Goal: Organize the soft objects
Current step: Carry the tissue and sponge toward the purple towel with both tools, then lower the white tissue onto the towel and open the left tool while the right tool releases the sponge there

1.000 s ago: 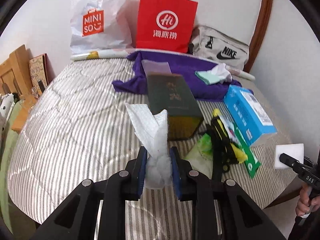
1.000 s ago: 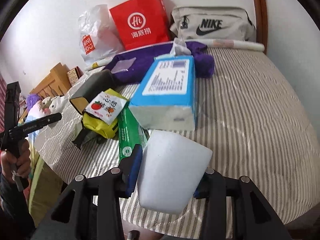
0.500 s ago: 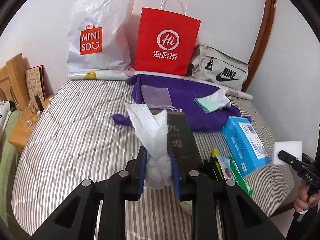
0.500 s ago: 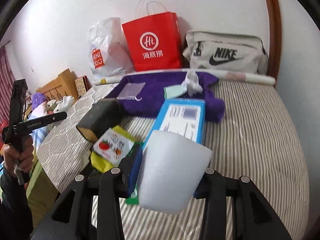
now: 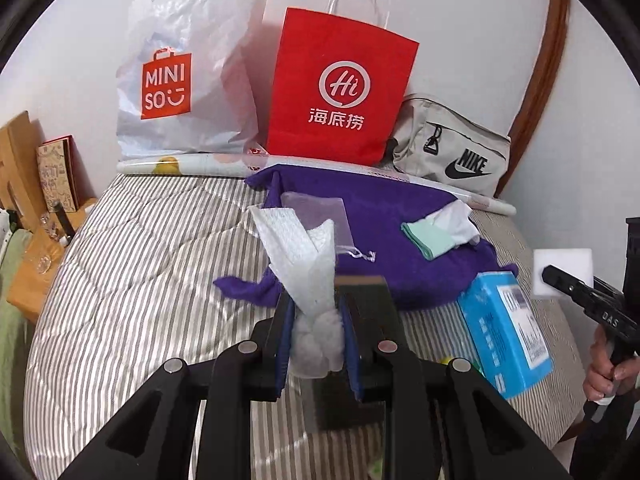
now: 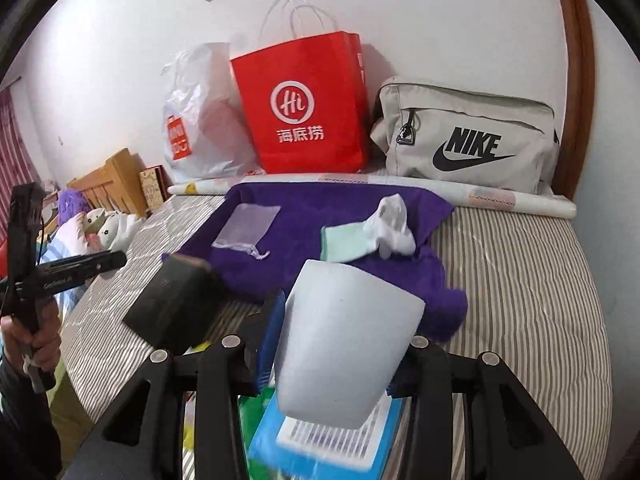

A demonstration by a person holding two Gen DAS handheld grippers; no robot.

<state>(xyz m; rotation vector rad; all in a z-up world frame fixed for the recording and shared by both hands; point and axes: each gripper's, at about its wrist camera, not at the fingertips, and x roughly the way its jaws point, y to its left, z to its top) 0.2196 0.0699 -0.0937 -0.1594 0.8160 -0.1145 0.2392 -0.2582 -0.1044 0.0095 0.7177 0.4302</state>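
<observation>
Both grippers higher; dark box (image 5: 362, 292) half-hidden

We see a fluffy purple towel (image 6: 320, 216), a glossy red paper bag (image 5: 340, 92), a crinkled plastic bag (image 5: 188, 68) and a matt white sponge (image 6: 348, 344).

My left gripper (image 5: 318, 340) is black, angular, with blue pads (image 5: 283, 340) and round silver screws (image 5: 248, 347). My right gripper (image 6: 332, 344) matches: black arms, blue pads, silver screws, pale lettering along its side.
</observation>
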